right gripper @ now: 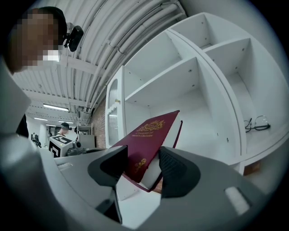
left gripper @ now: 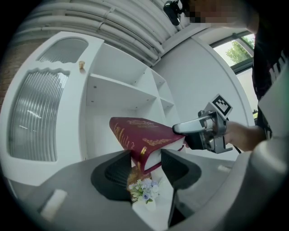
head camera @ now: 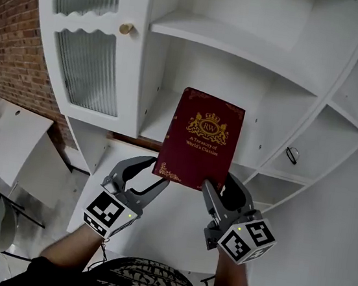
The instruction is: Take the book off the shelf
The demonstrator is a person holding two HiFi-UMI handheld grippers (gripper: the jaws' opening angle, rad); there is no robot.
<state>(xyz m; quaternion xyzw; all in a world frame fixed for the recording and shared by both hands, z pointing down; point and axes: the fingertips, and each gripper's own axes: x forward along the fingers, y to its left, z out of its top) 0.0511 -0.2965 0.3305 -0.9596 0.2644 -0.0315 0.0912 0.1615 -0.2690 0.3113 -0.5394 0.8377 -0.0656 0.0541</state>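
A white shelf unit (head camera: 244,46) fills the upper part of the head view, and the dark red book (head camera: 200,138) is held up at the centre of the frame, in front of its open shelves. The left gripper (head camera: 160,172) is clamped on the book's lower left corner and the right gripper (head camera: 219,182) on its lower right corner. A pair of glasses (head camera: 292,154) lies on a shelf at the right.
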